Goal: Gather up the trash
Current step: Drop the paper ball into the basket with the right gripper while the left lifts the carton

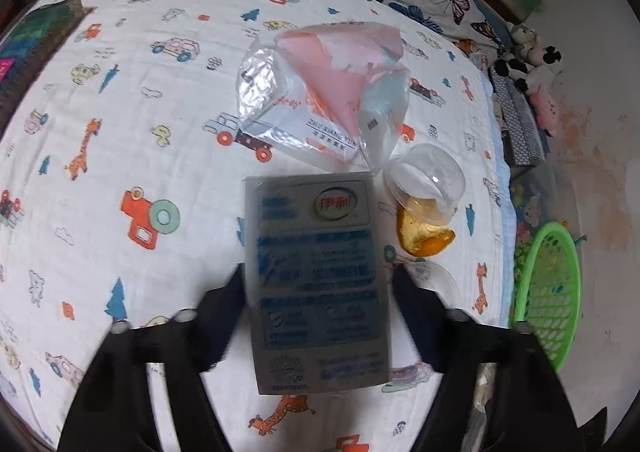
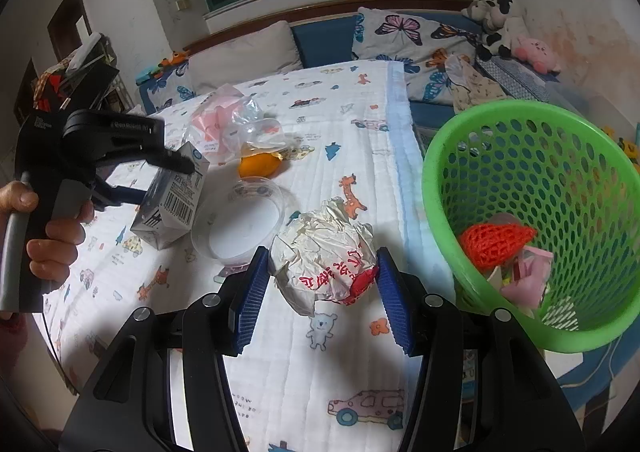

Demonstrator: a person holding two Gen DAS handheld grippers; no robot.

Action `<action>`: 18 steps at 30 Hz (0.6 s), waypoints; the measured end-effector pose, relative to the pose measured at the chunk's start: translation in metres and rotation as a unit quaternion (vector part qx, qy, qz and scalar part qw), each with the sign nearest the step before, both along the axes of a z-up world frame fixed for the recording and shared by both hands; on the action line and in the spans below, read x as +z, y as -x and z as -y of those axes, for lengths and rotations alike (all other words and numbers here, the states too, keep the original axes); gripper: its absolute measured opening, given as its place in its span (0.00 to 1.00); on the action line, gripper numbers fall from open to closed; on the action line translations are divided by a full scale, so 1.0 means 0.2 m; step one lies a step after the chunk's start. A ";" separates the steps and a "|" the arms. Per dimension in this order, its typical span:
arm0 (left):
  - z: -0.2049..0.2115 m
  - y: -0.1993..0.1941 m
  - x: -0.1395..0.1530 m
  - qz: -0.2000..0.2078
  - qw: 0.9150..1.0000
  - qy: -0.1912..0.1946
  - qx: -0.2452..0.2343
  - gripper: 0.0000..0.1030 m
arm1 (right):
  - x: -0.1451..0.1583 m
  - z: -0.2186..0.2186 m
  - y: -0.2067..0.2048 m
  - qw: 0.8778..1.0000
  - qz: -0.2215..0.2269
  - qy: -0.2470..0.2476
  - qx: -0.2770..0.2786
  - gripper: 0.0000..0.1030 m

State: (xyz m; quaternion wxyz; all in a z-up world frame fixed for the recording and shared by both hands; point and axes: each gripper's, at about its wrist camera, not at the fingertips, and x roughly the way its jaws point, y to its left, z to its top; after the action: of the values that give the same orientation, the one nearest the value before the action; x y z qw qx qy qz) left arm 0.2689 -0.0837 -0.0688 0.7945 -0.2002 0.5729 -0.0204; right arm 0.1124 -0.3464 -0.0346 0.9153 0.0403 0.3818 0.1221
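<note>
My left gripper is shut on a grey milk carton, held tilted just above the bed; it shows in the right wrist view too. My right gripper is open with its blue pads either side of a crumpled white paper wrapper with red print, lying on the sheet. A green mesh basket holds an orange net and pink scraps. A pink-and-clear plastic bag, a clear cup, orange peel and a clear lid lie on the bed.
The bed has a white cartoon-print sheet. Butterfly pillows and plush toys sit at the head. The basket stands off the bed's right edge. A dark cluttered shelf is at the left.
</note>
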 end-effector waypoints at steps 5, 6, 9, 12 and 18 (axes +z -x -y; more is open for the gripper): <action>0.00 0.05 0.08 0.027 1.000 0.005 -0.014 0.61 | 0.03 0.02 0.02 1.000 0.006 0.005 -0.009 0.53; 0.00 0.06 0.09 0.031 0.999 0.009 -0.019 0.61 | 0.04 0.02 0.02 1.000 0.007 0.006 -0.010 0.53; 0.04 0.09 0.17 0.050 0.998 0.019 -0.044 0.61 | 0.07 0.04 0.04 1.000 0.014 0.011 -0.016 0.53; 0.11 0.11 0.26 0.071 0.994 0.028 -0.073 0.61 | 0.11 0.07 0.05 0.999 0.021 0.017 -0.025 0.53; 0.31 0.13 0.41 0.110 0.984 0.045 -0.134 0.61 | 0.18 0.18 0.06 0.998 0.031 0.033 -0.052 0.53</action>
State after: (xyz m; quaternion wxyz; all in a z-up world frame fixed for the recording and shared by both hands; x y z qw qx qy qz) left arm 0.2424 -0.1466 0.0124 0.8328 -0.1534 0.5026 -0.1744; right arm 0.0997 -0.3816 0.0019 0.9325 0.0262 0.3547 0.0630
